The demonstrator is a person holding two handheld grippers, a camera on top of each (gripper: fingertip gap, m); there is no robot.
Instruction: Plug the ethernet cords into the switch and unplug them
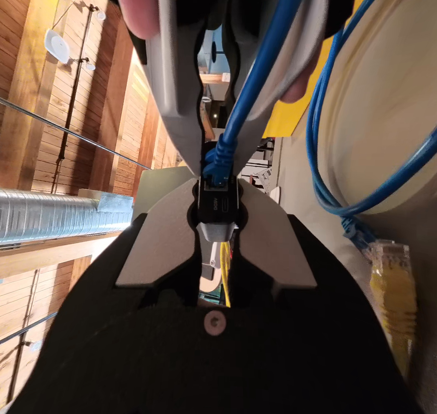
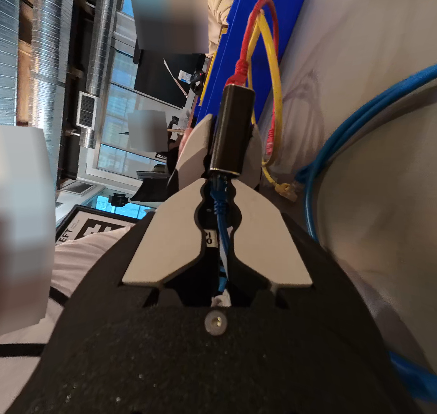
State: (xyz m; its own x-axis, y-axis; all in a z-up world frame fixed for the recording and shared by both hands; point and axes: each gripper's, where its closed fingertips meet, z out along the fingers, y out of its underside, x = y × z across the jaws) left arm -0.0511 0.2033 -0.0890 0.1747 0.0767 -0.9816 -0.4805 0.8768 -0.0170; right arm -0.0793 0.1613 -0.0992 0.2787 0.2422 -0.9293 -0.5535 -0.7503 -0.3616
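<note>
Blue plug (image 1: 216, 164) at switch (image 1: 218, 204) edge

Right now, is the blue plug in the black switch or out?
In: the blue plug has its tip seated in the black switch port; the latch can't be judged.

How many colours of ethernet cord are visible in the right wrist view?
3: blue cord between the jaws, entering the black switch; red cord and yellow cord behind. Others may be hidden.

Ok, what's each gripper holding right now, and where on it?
Left gripper clamps the black switch by its sides, near the port end. Right gripper grips the blue ethernet cord at its plug boot.
</note>
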